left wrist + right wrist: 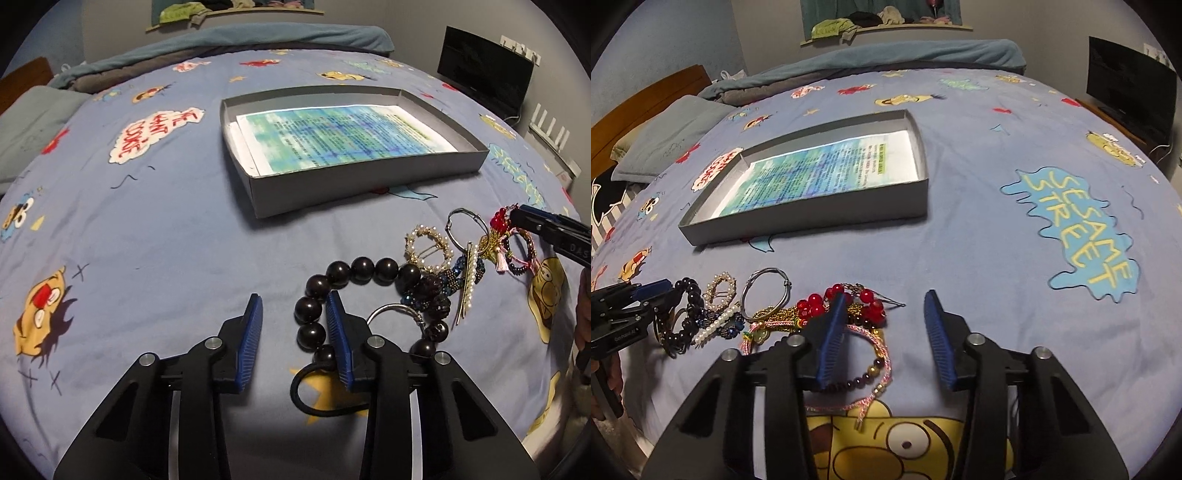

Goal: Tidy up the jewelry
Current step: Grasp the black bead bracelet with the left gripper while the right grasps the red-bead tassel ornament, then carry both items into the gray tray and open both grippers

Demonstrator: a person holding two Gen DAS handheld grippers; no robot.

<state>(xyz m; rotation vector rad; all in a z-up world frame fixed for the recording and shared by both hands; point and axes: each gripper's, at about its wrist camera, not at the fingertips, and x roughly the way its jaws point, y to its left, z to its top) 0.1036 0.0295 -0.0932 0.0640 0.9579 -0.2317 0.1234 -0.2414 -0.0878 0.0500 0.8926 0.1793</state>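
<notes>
Left wrist view: a blue cartoon bedsheet holds a heap of jewelry, with one shallow grey box, lined with a printed sheet, lying well apart beyond it. The left gripper has its fingers spread and holds nothing; one pad sits inside the loop of a dark bead bracelet, whose big round beads look hard, smooth and fairly heavy, likely to roll, so pinching across the strand between beads seems safest. Near it lie one black hair tie, soft and stretchy, one pearl ring clip, one pearl bar clip, both likely fragile, and two thin metal bangles, stiff and slippery. In the right wrist view the right gripper is also released and empty, one pad resting over a red bead piece tangled with gold chain, and a pink cord bracelet, light and limp, best lifted by its cord. The exact count in the tangle cannot be told.
</notes>
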